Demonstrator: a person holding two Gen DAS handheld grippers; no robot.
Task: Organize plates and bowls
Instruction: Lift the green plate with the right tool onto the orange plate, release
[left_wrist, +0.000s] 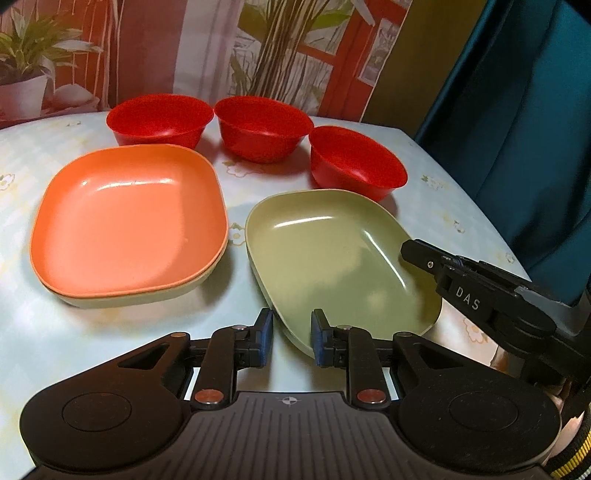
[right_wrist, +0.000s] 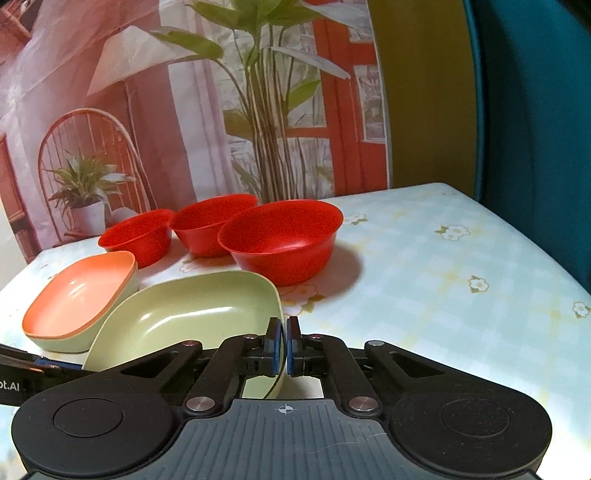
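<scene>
- The table wears a pale blue checked cloth with small flower prints; behind it hangs a printed backdrop of red window frames, leafy plants and a wicker chair, with a teal curtain to the right.
- Three red bowls stand in a loose row at the far side of the table, apart from one another.
- An orange plate sits nested on top of a pale green plate on the left part of the cloth.
- A single green plate lies just beside that stack, nearer the grippers, its right edge raised.
- The right gripper is clenched on the green plate's rim — one pad inside the wall, one outside, as the right wrist view shows.
- The left gripper is released, its blue pads spread on either side of the green plate's near rim without pressing it.
- Only the left wrist view shows the right gripper from the side, reaching onto the plate's right edge.
- Only the right wrist view shows the wicker chair and the wide bare stretch of cloth on the right — the left view crops both.
</scene>
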